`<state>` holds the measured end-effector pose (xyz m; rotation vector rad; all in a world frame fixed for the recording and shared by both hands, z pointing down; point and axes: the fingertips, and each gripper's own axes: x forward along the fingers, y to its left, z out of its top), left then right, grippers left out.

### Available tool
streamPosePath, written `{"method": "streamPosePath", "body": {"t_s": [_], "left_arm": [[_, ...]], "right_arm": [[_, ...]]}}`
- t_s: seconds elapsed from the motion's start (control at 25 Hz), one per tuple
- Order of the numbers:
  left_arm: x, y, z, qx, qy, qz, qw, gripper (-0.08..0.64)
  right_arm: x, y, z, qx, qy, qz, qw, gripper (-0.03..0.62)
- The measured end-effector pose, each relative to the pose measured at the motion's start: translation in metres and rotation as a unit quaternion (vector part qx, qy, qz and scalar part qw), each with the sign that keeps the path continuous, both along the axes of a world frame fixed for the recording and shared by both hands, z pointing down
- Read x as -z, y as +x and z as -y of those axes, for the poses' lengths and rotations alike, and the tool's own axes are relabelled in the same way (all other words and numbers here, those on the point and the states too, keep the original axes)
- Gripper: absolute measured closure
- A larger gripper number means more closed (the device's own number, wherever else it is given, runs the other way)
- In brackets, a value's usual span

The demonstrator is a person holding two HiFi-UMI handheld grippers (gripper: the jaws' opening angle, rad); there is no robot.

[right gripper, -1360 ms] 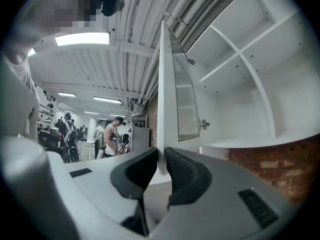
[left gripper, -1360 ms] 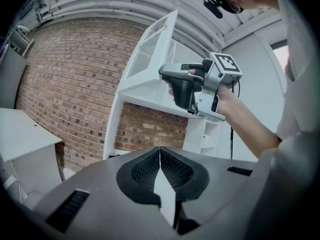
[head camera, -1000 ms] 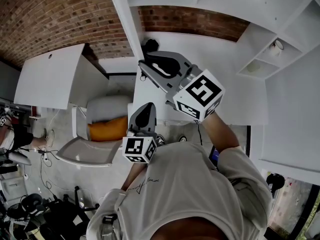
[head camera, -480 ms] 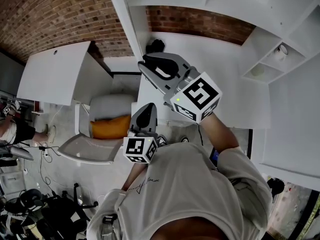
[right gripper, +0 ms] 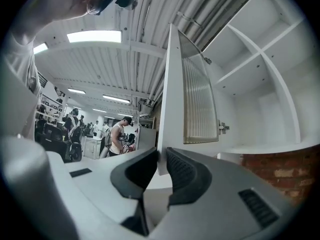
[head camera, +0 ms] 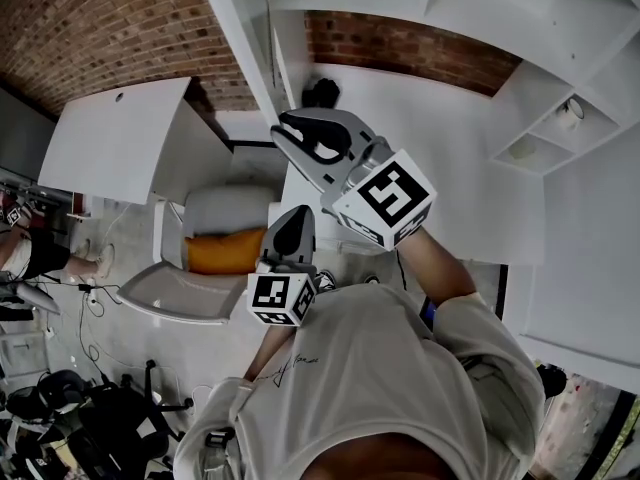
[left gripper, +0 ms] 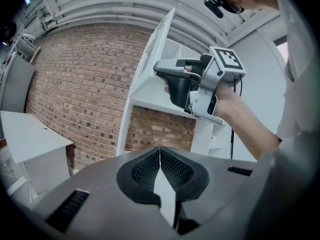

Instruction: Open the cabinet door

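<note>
Cabinet door (right gripper: pixel 197 104) is standing swung out from the shelves (right gripper: pixel 260 84). Its long axis is running toward 12 o'clock from the right hand-held gripper (right gripper: pixel 161 161), the nearer one, which is pinching the door's free edge. Left hand-held gripper (left gripper: pixel 160 159) is hanging at 6 o'clock of the right one, jaws pressed together on nothing. Count: one door, two grippers.

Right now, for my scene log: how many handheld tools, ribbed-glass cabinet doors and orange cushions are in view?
Handheld tools: 2, left tool and right tool
Ribbed-glass cabinet door: 1
Orange cushion: 1
Total: 4
</note>
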<state>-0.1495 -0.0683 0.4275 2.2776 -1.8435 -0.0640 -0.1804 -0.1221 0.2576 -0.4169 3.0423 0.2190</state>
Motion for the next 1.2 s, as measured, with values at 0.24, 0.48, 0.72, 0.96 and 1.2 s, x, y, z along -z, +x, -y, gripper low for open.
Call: {"method": "streamPosePath", "body": {"t_s": [0.24,0.48,0.72,0.96,1.2], "left_arm": [[0.000,-0.009,-0.002,0.010,0.002,-0.001,0.9999,0.543],[0.000,-0.019,-0.004,0.022,0.002,-0.002,0.9997,0.544],[0.000,-0.028,-0.005,0.031,0.004,-0.004,0.9995,0.543],[0.000,-0.035,-0.005,0.032,0.005,-0.005,0.9995,0.543],[-0.001,-0.042,-0.007,0.041,0.004,-0.006,0.9992,0.544]], "right_arm": [[0.000,-0.015,-0.007,0.013,0.004,-0.001,1.000,0.529],[0.000,-0.027,-0.009,0.013,0.002,-0.005,1.000,0.531],[0.000,-0.037,-0.011,0.018,0.000,-0.006,1.000,0.532],[-0.001,-0.055,-0.015,0.021,-0.001,-0.009,1.000,0.535],[0.000,-0.079,-0.020,0.031,-0.002,-0.016,0.999,0.540]]}}
